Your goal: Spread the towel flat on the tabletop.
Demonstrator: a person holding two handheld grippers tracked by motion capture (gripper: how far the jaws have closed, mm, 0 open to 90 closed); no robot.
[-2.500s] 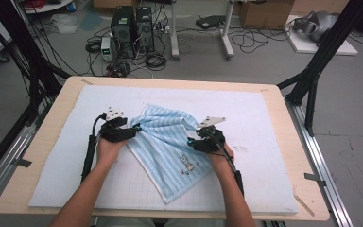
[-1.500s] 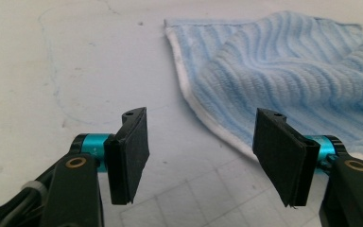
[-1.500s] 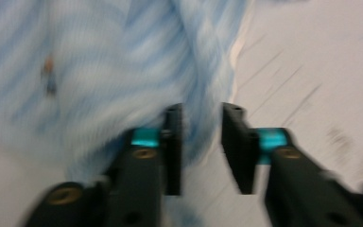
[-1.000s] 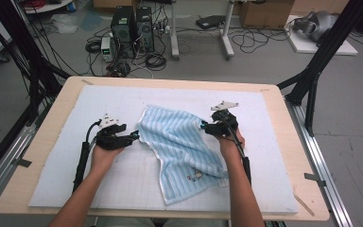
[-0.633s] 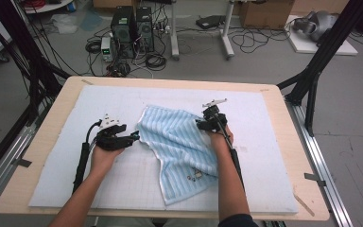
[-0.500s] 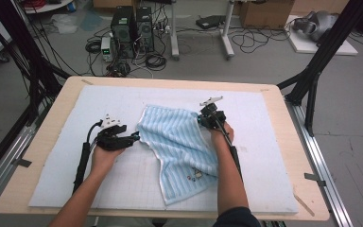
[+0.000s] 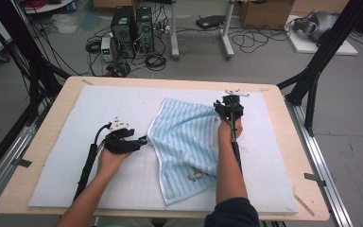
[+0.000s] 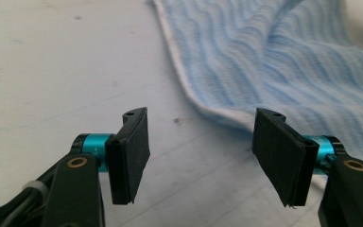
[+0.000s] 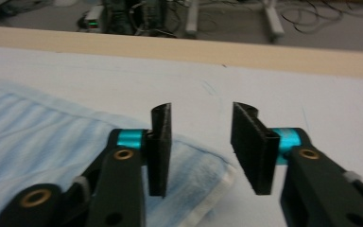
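Observation:
A light-blue striped towel [image 7: 184,137] with a white hem lies partly rumpled on the white mat [image 7: 123,104]. My left gripper [image 7: 144,140] rests low at the towel's left edge. In the left gripper view it [image 8: 202,113] stands open, and the towel [image 8: 288,61] hem lies just beyond the tips. My right gripper [image 7: 226,101] is at the towel's far right corner. Its jaws [image 9: 202,108] have just been opening and stand apart. The towel [image 9: 42,137] corner lies flat on the mat below them, and neither pad presses on it.
The mat covers a wooden table [image 7: 42,137], whose far edge [image 9: 217,52] runs close beyond the right gripper. Black frame posts [image 7: 312,80] stand at the table's far corners. Computers [image 7: 132,23] and cables sit on the floor behind.
The right gripper drew the towel's far right corner outward to the right and let it go, so the far edge now lies spread. The left hand slid slightly toward the towel.

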